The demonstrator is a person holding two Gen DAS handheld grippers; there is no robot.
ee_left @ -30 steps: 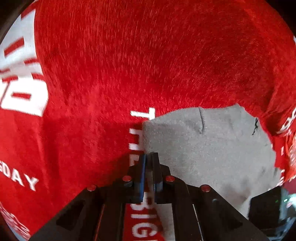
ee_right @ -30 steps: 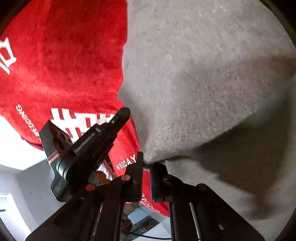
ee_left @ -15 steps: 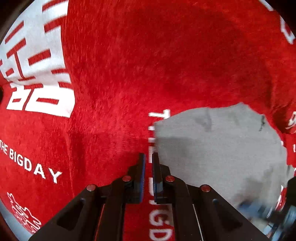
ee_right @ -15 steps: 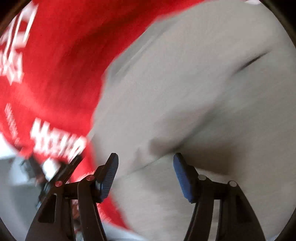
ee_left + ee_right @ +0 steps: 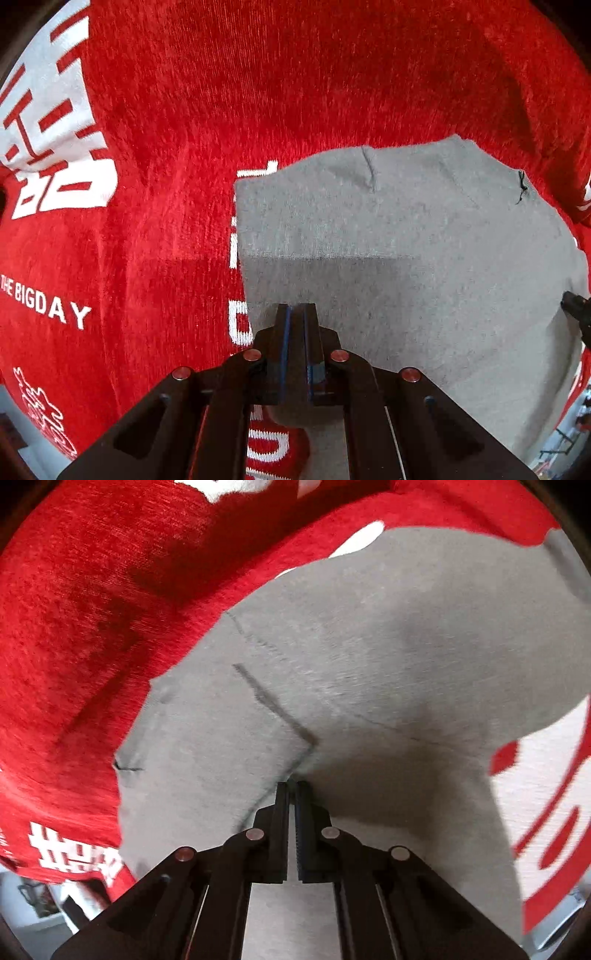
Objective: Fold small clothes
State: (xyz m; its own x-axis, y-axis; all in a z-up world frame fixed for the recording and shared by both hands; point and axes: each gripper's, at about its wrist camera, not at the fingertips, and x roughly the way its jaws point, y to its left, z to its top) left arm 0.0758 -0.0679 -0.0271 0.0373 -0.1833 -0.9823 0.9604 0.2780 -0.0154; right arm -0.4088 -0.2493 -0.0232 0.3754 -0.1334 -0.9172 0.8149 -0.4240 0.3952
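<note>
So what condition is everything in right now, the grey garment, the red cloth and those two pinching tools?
Grey garment: lying on the red cloth, partly folded, one crease across it, pinched at two spots.
Red cloth: spread out under the garment, white lettering facing up.
Left tool: shut on the garment's near edge.
Right tool: shut on a fold of the garment.

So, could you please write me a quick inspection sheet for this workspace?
Surface: red cloth with white lettering, "THE BIGDAY" legible, covers it.
Job's things: grey garment lying on the cloth, a crease across it.
Clutter: nothing seen.
Grippers: left gripper shut, over the garment's near edge; right gripper shut on a raised fold of the garment.
Cables: nothing seen.
Surroundings: slivers of a room past the cloth's edge, too blurred to name.
</note>
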